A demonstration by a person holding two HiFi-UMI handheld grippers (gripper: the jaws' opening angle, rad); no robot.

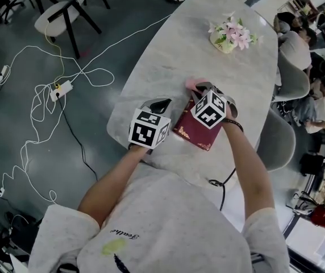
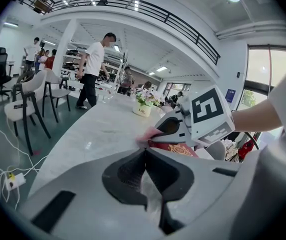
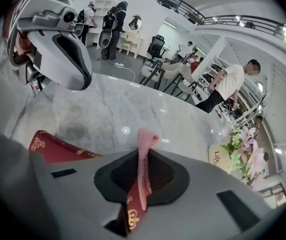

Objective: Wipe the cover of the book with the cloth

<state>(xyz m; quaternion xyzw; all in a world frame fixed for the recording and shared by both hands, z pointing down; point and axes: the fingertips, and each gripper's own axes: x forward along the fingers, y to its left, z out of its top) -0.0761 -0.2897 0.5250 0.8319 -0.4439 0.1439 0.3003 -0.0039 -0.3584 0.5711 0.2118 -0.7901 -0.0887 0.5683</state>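
The cloth (image 3: 145, 138) is pinched in the right gripper (image 3: 142, 156) over the book (image 1: 192, 132); the left gripper (image 2: 146, 150) is closed, empty. Wiping is judged barely begun.

White marble table (image 1: 168, 61) w/ a pot of pink flowers (image 1: 230, 34) near its far end. Chair (image 1: 60, 13) at left; white cables (image 1: 30, 108) & power strip (image 1: 61, 89) on grey floor (image 1: 94, 169). Seated people (image 1: 307, 44) at right.
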